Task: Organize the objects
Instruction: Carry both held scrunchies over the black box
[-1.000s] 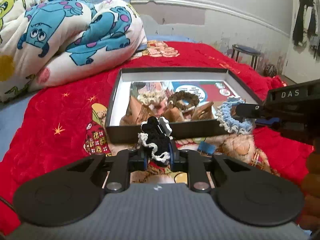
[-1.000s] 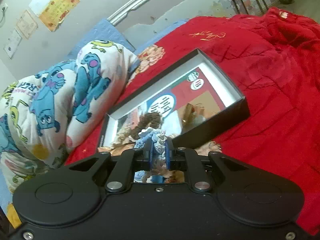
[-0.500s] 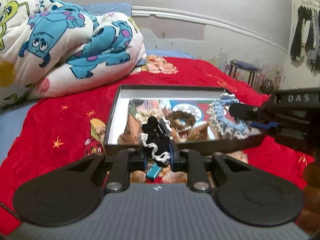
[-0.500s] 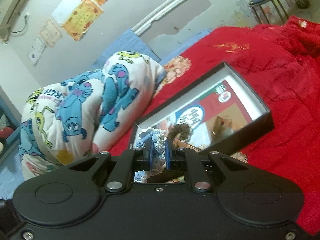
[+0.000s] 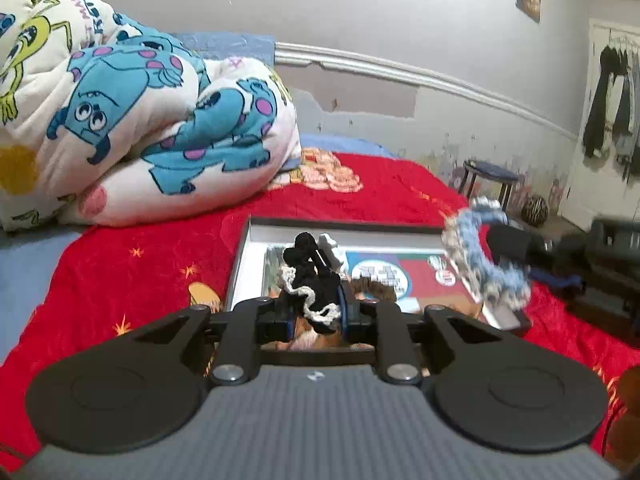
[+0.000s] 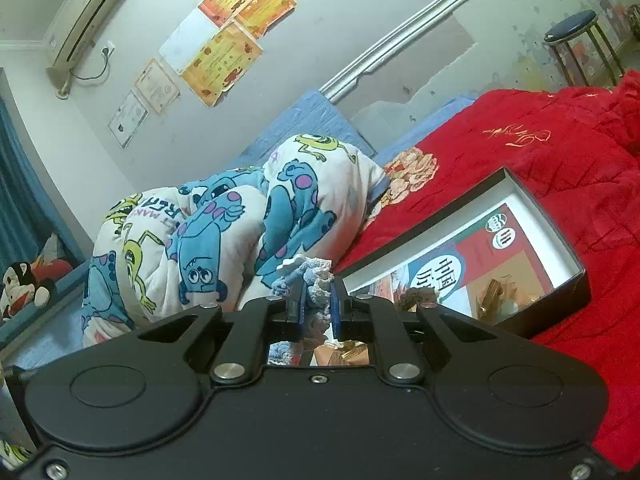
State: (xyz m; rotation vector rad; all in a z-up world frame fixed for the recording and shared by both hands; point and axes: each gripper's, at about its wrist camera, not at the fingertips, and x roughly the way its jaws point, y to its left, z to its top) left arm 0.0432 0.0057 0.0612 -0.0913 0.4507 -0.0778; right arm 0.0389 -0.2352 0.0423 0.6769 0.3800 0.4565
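An open black box [image 5: 240, 264] with a printed lining lies on the red bedspread, seen also in the right wrist view as the box [image 6: 576, 292]. Brown hair ties and clips lie inside it. My left gripper [image 5: 316, 308] is shut on a black crocheted hair tie [image 5: 310, 280] with white trim, held above the box's near edge. My right gripper [image 6: 316, 300] is shut on a light-blue crocheted hair tie [image 6: 308, 276]; in the left wrist view the same blue tie [image 5: 476, 264] hangs over the box's right side from the right gripper [image 5: 516, 256].
A rolled cartoon-print quilt [image 5: 132, 128] fills the bed's left side beside the box. Red bedspread [image 5: 132, 264] surrounds the box. A blue-topped stool [image 5: 490, 178] and a striped ball [image 5: 535, 209] stand by the wall at right. Hanging clothes [image 5: 612, 104] are at far right.
Both grippers have risen with their hair ties and tipped upward, so the box sits lower in both views. The blue tie now hangs higher over the box's right side.
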